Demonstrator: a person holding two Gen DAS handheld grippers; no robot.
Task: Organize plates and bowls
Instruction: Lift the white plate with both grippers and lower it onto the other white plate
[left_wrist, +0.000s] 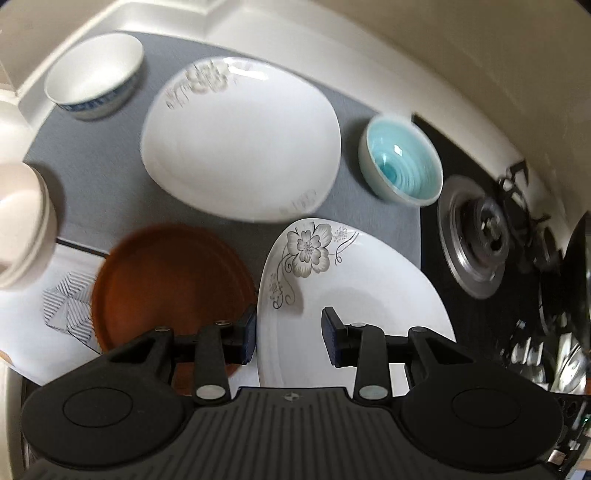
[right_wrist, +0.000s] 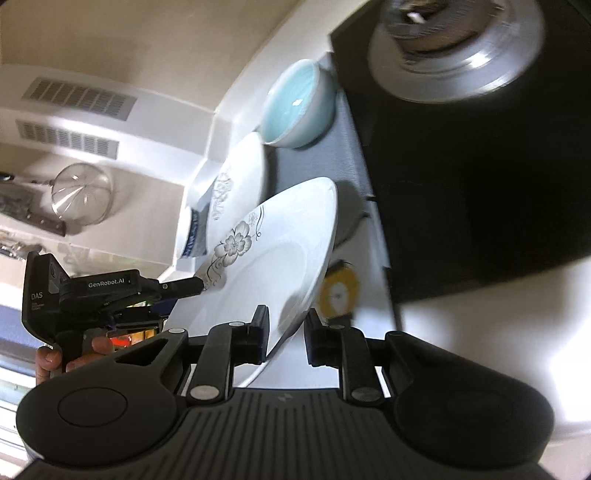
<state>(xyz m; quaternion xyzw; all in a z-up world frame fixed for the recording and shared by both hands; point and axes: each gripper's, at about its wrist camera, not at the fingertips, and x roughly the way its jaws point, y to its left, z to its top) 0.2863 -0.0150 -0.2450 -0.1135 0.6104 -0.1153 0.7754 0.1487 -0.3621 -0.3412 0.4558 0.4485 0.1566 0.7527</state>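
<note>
Gripping one flowered plate (right_wrist: 280, 266) between them, left tongs (left_wrist: 289, 338) and right tongs (right_wrist: 286, 334); plate empty.

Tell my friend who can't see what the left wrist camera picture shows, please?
The left gripper holds the edge of a white flowered plate between its fingers, above a grey mat. Around it sit a brown plate, another white plate, a turquoise bowl and a blue-patterned white bowl.
</note>
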